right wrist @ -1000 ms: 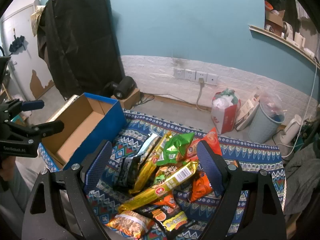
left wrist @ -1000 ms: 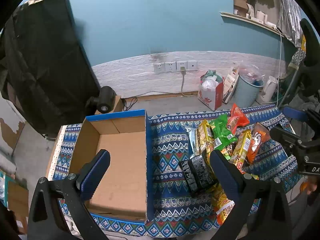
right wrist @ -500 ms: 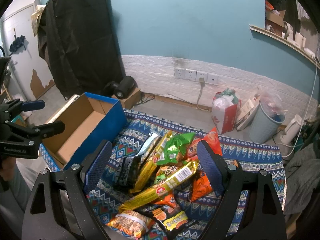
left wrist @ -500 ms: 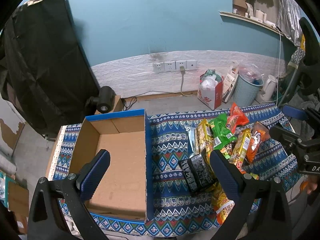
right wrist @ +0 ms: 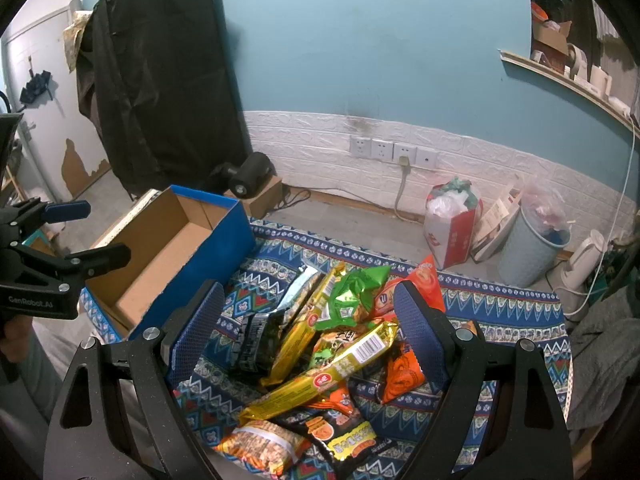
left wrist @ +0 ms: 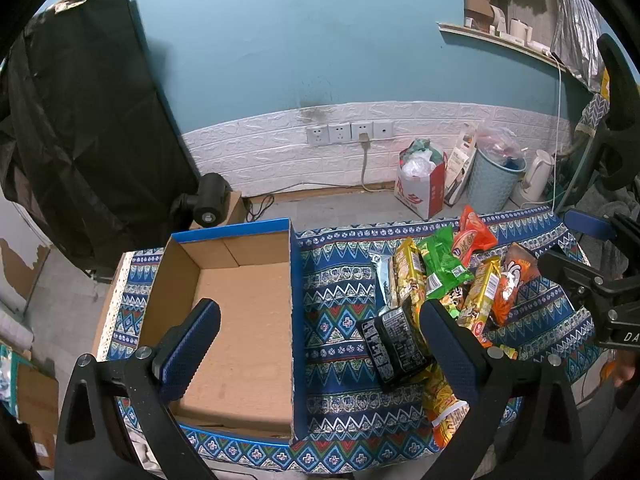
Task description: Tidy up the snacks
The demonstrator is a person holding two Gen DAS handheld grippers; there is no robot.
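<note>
Showing "GenRobot.AI" on left gripper, barcoded gold snack packet, open box

1 cardboard box w/ blue outside, nothing in it. Snack packs in the pile, approx 10 visible: 2 long yellow packs, 1 green bag, 1 black pack, 1 silver pack, approx 3 orange/red bags, 2 at the near edge; overlap hides exact total. 1 patterned cloth. 2 grippers: left, right. 4 wall sockets. 1 bin.
</note>
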